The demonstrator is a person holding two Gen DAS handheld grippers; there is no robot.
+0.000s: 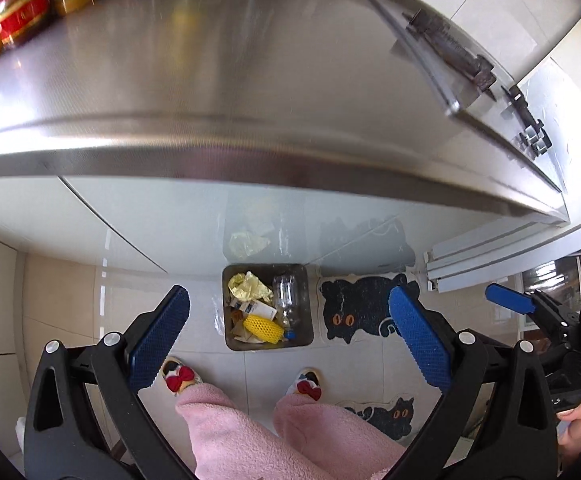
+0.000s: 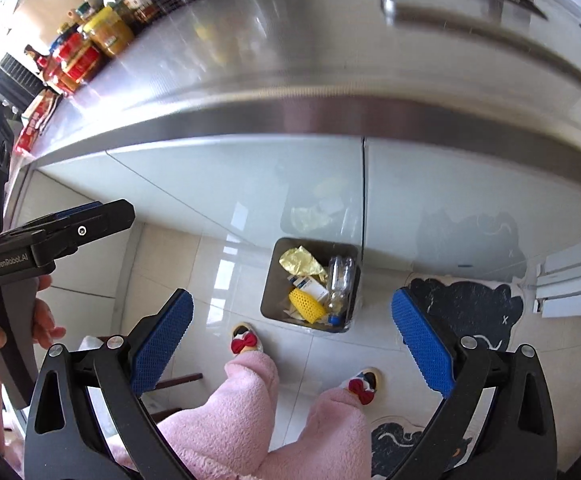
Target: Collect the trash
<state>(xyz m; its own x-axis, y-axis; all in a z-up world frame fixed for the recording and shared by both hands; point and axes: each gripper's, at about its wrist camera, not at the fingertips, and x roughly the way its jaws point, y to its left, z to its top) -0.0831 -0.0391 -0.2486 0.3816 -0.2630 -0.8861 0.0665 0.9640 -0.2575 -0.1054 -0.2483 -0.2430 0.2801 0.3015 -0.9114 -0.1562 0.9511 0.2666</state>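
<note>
Our left claw (image 1: pixel 288 332) gapes wide and empty; the bin (image 1: pixel 267 307) sits on the floor straight below it, against the cabinet under the surface's (image 1: pixel 210 80) front edge, and already holds a yellow wrapper (image 1: pixel 250 285), a bottle (image 1: pixel 286 296) and yellow netting (image 1: pixel 263 327). Our right claw (image 2: pixel 292 334) is likewise spread and empty, with the bin just left of its centre. The left claw's body reads "GenRobot.AI". The jars' (image 2: pixel 106 32) labels at the surface's back left are illegible.

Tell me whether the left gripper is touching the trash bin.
Apart. The left wrist view shows the left gripper open and empty above the floor, with floor tiles visible between its fingers and the bin far below it.
</note>
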